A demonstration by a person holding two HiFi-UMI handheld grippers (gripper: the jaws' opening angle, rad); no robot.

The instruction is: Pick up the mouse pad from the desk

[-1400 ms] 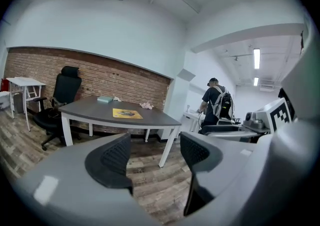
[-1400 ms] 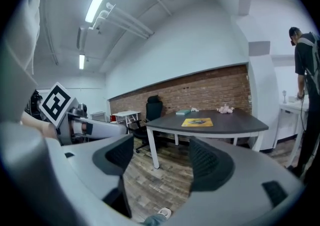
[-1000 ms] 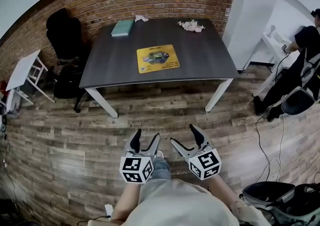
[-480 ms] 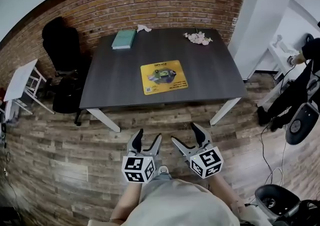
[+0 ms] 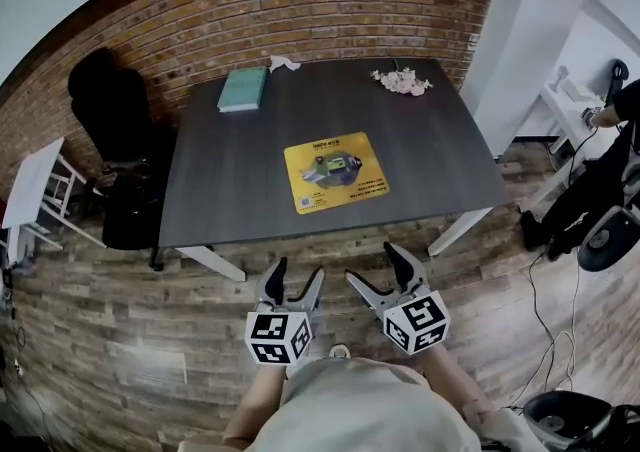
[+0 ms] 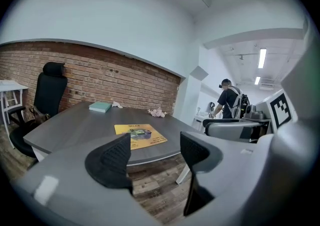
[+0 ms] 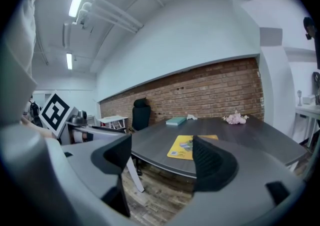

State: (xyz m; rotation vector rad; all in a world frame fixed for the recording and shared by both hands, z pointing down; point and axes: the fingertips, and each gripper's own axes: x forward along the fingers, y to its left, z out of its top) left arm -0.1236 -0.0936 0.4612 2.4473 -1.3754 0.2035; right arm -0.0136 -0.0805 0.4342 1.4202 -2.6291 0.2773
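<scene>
Yellow mouse pad (image 5: pixel 336 172) lies flat on the dark desk (image 5: pixel 230 190), nearer its front edge than its back, untouched. Only the head view shows both claws together: left claw (image 5: pixel 297 270) and right claw (image 5: pixel 371 262) are side by side over the wood floor (image 5: pixel 120 320), short of the desk and well apart from the pad. Each gripper view shows its jaws wide, nothing between them. Teal book (image 5: pixel 244 88) and pink cluster (image 5: pixel 402 81) sit at the far edge. The left gripper view shows a standing person (image 6: pixel 230 102) beyond the desk; the head view catches only part of them at its right edge
</scene>
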